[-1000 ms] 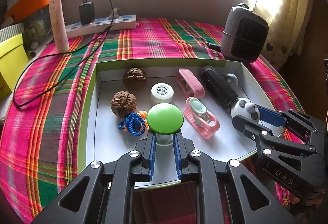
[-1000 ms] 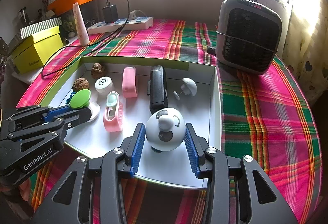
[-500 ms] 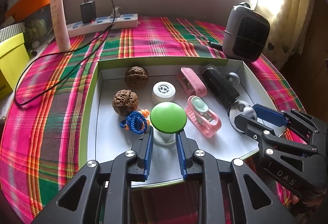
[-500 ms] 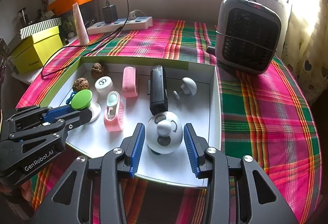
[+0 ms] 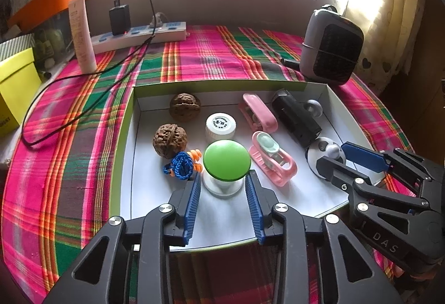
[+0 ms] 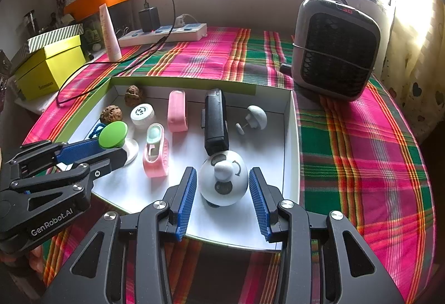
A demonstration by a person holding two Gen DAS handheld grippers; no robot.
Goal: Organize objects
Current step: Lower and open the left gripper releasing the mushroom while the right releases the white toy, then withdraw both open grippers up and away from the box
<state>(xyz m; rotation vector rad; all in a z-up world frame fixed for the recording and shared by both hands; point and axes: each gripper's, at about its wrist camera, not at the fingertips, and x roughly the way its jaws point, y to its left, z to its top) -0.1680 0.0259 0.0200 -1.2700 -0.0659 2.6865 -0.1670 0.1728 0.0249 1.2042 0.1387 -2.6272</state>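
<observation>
Bright window light falls across a counter (image 6: 361, 142) draped in a pink, green and orange plaid cloth. At its far right stands a grey fan heater (image 6: 335, 46), and along the back wall lie a white power strip (image 5: 139, 35) and a yellow box (image 6: 50, 69).

On the cloth sits a shallow white tray (image 5: 338, 112) with a green outer rim. In the left wrist view the left tool (image 5: 224, 188) reaches in over the tray's near edge. Its jaws have just been opening and now stand spread on either side of a green-capped mushroom toy (image 5: 226, 160), which stands upright on its white base between the blue pads, clear of both.

The right tool (image 6: 222, 184) is likewise spread, flanking a white panda ball (image 6: 224, 181) resting on the tray floor; narrow gaps show on both sides.

Deeper in the tray lie a black rectangular device (image 6: 215, 120), two pink clips (image 5: 274, 162), a white cap (image 5: 221, 126), two walnuts (image 5: 169, 140), a small white mushroom (image 6: 256, 117) and a blue knitted charm (image 5: 180, 166), just left of the green toy.
</observation>
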